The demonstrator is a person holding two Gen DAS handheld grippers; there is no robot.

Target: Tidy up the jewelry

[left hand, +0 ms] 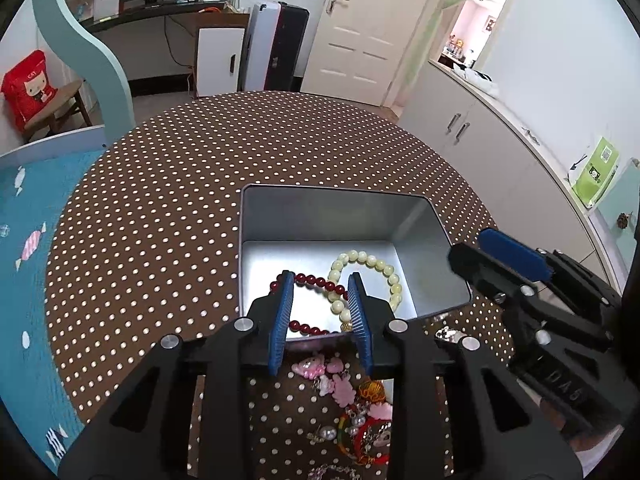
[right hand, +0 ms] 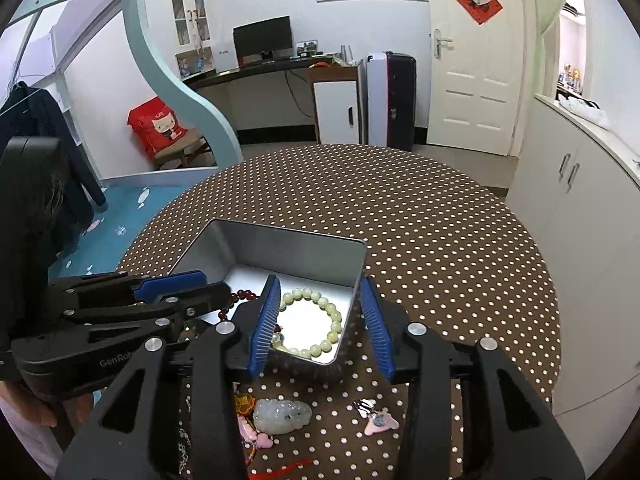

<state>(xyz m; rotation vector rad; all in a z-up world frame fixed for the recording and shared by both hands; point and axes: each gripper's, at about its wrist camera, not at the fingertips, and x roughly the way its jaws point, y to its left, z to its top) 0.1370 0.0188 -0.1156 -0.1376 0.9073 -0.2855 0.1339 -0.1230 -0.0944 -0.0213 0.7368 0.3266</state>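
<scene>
- A dotted brown desk [left hand: 180, 200] is carrying a metal tin [left hand: 320, 216].
- The red bracelet [left hand: 316, 282] and pale bracelet [right hand: 316, 320] are lying inside it.
- Both the left gripper [left hand: 320, 300] and right gripper [right hand: 320, 312] are hovering with jaws spread, holding nothing.
- Loose charms [left hand: 344, 392] are waiting near; they look light and slippery, so pinching across a bead seems best.

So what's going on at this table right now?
A person is sorting jewelry into a metal tin with two handheld grippers. A pale green bracelet and a dark red bead bracelet already lie inside. The left gripper and right gripper both hang open and empty over its near edge. Pink charms still wait on the dotted tablecloth.
</scene>
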